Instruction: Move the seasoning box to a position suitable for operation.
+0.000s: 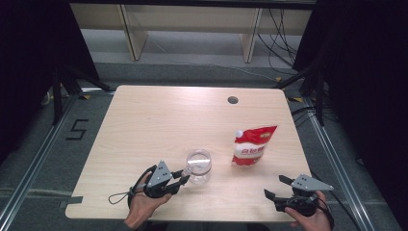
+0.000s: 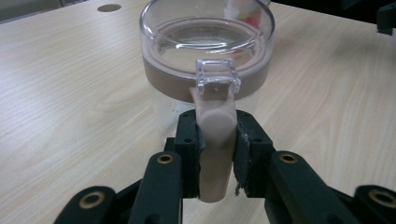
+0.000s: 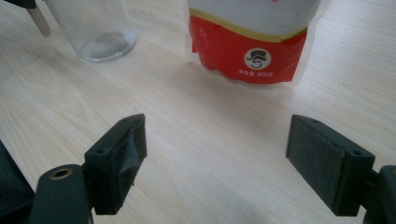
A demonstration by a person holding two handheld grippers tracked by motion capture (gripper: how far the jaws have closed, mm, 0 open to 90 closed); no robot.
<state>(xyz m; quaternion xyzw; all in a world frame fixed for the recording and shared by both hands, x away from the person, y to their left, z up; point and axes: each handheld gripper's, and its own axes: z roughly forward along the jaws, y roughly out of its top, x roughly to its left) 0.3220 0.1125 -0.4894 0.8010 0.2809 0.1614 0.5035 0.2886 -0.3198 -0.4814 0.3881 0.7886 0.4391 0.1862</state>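
Your left gripper clamped on the beige handle of the clear jar at lower centre, your right gripper spread wide at lower right, red-and-white pouch upright right of the jar.

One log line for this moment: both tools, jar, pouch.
left tool: shut on jar handle | right tool: open, empty | jar: upright, lidded | pouch: untouched
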